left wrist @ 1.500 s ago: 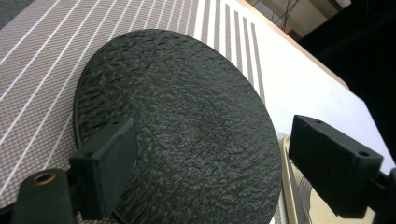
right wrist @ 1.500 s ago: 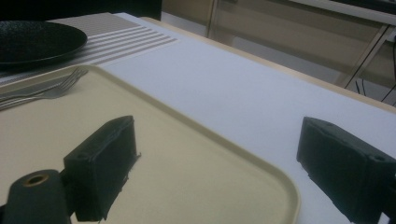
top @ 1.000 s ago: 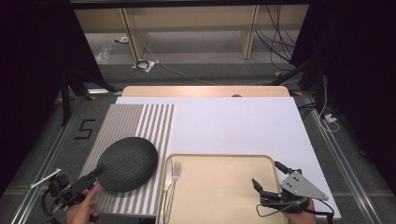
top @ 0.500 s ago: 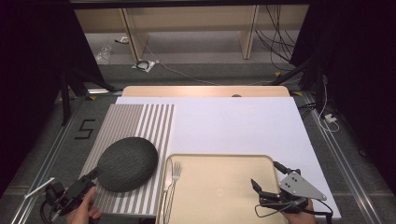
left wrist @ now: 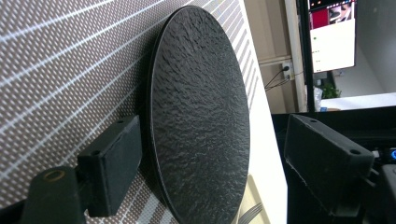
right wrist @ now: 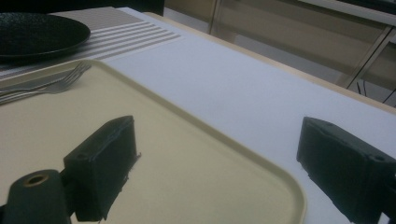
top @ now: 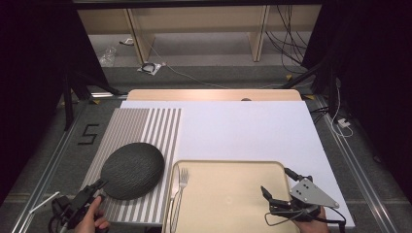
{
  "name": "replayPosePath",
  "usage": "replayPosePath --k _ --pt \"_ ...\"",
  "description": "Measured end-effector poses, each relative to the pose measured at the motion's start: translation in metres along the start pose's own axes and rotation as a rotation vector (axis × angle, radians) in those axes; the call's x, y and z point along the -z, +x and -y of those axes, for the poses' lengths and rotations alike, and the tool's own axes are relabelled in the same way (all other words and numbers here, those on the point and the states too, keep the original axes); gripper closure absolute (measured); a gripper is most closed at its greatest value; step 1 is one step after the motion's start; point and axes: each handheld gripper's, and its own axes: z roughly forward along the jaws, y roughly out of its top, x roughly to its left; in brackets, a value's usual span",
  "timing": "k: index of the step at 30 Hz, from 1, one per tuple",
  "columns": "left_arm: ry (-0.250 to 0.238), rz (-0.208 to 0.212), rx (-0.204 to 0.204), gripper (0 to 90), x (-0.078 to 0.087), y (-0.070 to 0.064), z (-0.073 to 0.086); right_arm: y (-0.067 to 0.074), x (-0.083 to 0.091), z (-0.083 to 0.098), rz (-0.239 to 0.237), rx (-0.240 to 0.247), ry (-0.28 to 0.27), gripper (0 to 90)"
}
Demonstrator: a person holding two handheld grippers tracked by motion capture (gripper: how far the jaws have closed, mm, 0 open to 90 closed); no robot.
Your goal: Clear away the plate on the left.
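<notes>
Plate: dark plate (top: 131, 170) lies flat on the striped mat (top: 145, 126), just left of the tray (top: 228, 194); nothing pinches it.
Left gripper (top: 92, 189): jaws spread, straddling the plate's near rim, apparently lined up for an edge grip.
Right gripper (top: 270, 200): jaws apart, empty, over the tray's right corner.
Fork (top: 179, 189): along the tray's left edge, near the plate.
Open room: white board (top: 243, 131) beyond is bare; the tray rim crowds the plate's right side.

A round, matte black plate with a rough, pebbled surface (top: 131, 170) lies flat on the near part of a grey-and-white striped placemat (top: 141, 131), its right edge just beside a beige tray (top: 272, 167) on the desk.
</notes>
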Motion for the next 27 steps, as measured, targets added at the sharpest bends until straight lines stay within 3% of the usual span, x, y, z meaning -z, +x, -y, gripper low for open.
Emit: replayPosePath --k 5,11,24,27 --pt "0.013 0.007 0.068 20.8 -0.003 0.005 0.007 0.0 0.0 0.0 0.001 0.002 0.001 12.9" --pt "0.022 0.021 0.12 24.0 -0.004 0.009 0.013 0.0 0.0 0.0 0.001 -0.002 0.002 12.9" --pt "0.045 0.027 0.171 33.0 -0.012 0.01 0.028 0.0 -0.001 0.0 0.001 0.002 0.006 12.9" --pt "0.044 0.021 0.162 35.7 -0.013 0.01 0.029 0.001 -0.001 0.0 0.0 0.002 0.006 13.0"
